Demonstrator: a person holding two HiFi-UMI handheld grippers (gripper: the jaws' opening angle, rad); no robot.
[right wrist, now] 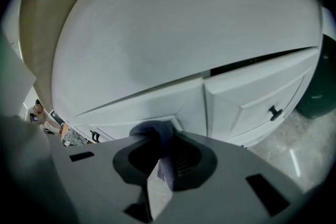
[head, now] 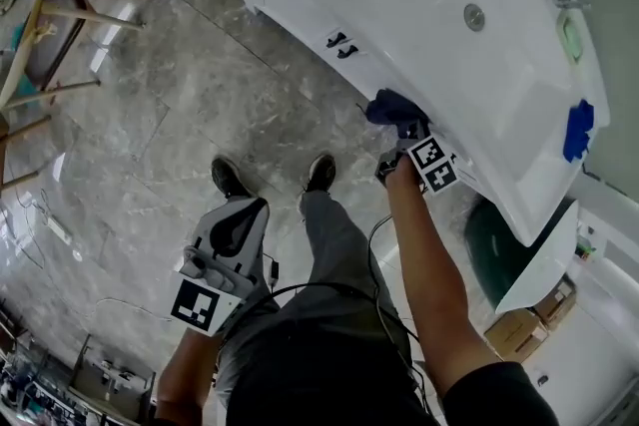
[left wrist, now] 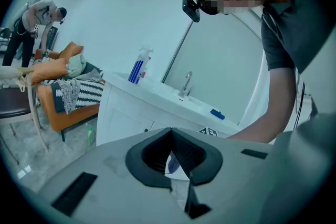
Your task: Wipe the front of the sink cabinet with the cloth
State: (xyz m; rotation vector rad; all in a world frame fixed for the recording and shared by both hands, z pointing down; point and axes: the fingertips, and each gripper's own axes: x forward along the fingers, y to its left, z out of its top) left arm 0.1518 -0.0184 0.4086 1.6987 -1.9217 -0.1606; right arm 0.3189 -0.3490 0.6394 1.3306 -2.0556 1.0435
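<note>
Holding the left gripper low beside the leg, jaws drawn together on nothing, well apart from the work. Pressing the dark blue cloth, pinched in the closed jaws of the right gripper, against the white front of the sink cabinet just under the basin's rim. Judging the wipe as under way at one upper spot, with the panels below and to either side seemingly left to cover. Minding the black handles left of the cloth, then the green bin crowding the cabinet's right end.
</note>
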